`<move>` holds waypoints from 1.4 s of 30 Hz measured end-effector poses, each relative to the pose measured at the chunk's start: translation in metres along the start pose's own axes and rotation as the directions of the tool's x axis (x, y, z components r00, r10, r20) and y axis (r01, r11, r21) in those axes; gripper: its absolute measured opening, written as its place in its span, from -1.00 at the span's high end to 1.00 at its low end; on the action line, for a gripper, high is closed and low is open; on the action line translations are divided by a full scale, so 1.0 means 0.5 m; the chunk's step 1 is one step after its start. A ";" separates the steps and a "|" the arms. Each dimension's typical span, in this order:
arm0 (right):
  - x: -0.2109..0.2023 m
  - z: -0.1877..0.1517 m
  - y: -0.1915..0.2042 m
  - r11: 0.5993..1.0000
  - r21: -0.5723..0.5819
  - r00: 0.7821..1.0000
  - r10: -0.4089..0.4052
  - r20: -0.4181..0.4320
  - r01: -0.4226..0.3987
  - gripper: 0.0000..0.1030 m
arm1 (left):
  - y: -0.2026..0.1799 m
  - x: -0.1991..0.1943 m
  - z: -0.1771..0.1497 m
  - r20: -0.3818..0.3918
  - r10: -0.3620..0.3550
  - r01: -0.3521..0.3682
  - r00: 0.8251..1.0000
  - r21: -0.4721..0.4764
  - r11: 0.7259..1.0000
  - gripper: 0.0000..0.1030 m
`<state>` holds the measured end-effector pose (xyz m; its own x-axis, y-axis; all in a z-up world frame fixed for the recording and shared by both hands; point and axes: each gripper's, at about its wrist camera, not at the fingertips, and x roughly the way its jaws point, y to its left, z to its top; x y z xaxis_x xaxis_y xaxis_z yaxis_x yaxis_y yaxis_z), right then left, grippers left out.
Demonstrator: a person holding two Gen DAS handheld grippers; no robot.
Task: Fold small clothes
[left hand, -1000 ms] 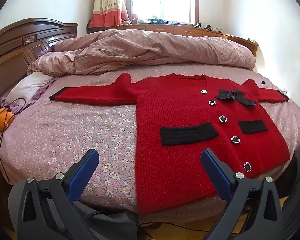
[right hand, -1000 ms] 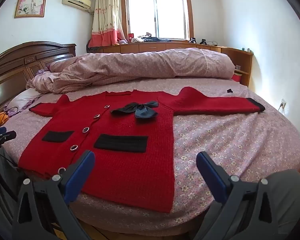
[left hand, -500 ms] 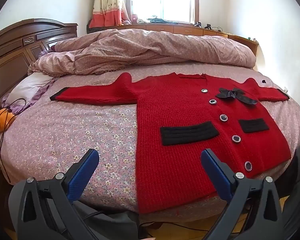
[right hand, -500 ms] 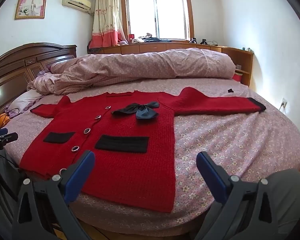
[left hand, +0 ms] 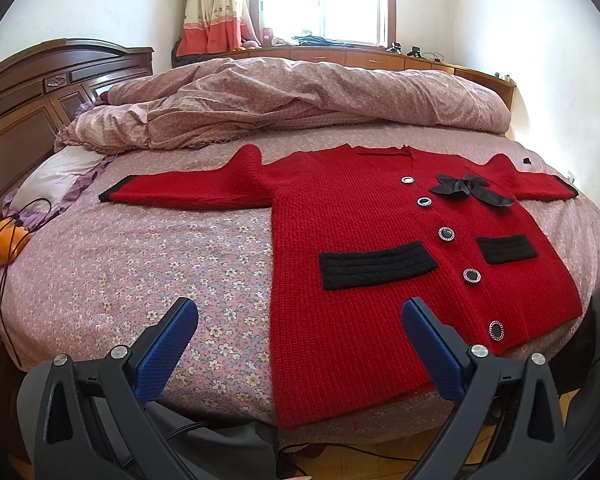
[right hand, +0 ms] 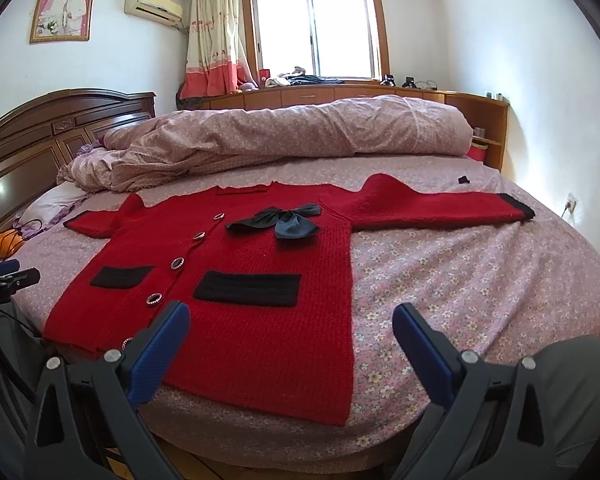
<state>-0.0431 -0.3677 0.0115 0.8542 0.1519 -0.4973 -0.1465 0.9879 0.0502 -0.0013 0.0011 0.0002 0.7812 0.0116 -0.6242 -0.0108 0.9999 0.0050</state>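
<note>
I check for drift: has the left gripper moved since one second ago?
Yes, slightly. The cardigan and headboard sit lower in its view, so the open left gripper tilted upward a little.

Two handheld grippers, black frames with blue pads

The left gripper (left hand: 299,316) and right gripper (right hand: 291,322) share one build: matte black plastic arms with triangular cut-outs, round silver screws at the joints, and blue ribbed fingertips (left hand: 172,336). Black cables trail beneath. The person wears grey trousers (right hand: 572,364).
</note>
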 end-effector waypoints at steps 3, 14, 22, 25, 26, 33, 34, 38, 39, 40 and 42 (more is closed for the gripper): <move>0.001 0.000 -0.002 1.000 0.002 1.000 -0.004 -0.002 0.004 -1.00 | -0.007 0.004 -0.002 -0.004 0.004 -0.004 1.000 0.005 1.000 -0.91; 0.001 -0.001 -0.006 1.000 0.009 1.000 -0.006 -0.002 0.006 -1.00 | -0.008 0.007 -0.002 -0.012 0.006 -0.006 1.000 0.007 1.000 -0.91; 0.000 -0.001 -0.010 1.000 0.023 1.000 -0.017 0.000 0.017 -1.00 | -0.006 0.009 -0.004 -0.013 0.006 -0.006 1.000 0.006 1.000 -0.91; 0.000 -0.001 -0.010 1.000 0.021 1.000 -0.015 -0.002 0.015 -1.00 | -0.006 0.009 -0.004 -0.013 0.006 -0.006 1.000 0.007 1.000 -0.91; 0.001 -0.001 -0.009 1.000 0.019 1.000 -0.014 -0.003 0.014 -1.00 | -0.006 0.009 -0.004 -0.014 0.006 -0.006 1.000 0.006 1.000 -0.91; 0.004 -0.002 -0.006 1.000 0.009 1.000 -0.008 -0.011 0.008 -1.00 | -0.006 0.010 -0.004 -0.015 0.005 -0.005 1.000 0.010 1.000 -0.91; 0.004 -0.002 -0.006 1.000 0.010 1.000 -0.008 -0.011 0.009 -1.00 | -0.007 0.010 -0.004 -0.015 0.006 -0.006 1.000 0.010 1.000 -0.91; 0.004 -0.002 -0.006 1.000 0.010 1.000 -0.009 -0.010 0.009 -1.00 | -0.007 0.010 -0.004 -0.015 0.005 -0.005 1.000 0.009 1.000 -0.91; 0.004 -0.002 -0.005 1.000 0.010 1.000 -0.010 -0.010 0.010 -1.00 | -0.007 0.010 -0.004 -0.014 0.006 -0.005 1.000 0.010 1.000 -0.91; 0.004 -0.002 -0.005 1.000 0.010 1.000 -0.011 -0.010 0.011 -1.00 | -0.007 0.010 -0.004 -0.015 0.006 -0.006 1.000 0.010 1.000 -0.91; 0.004 -0.002 -0.006 1.000 0.010 1.000 -0.009 -0.011 0.009 -1.00 | -0.007 0.010 -0.004 -0.015 0.006 -0.006 1.000 0.010 1.000 -0.91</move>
<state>-0.0415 -0.3703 0.0095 0.8502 0.1427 -0.5068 -0.1337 0.9895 0.0543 0.0013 -0.0024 -0.0043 0.7718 0.0177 -0.6356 -0.0093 0.9998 0.0165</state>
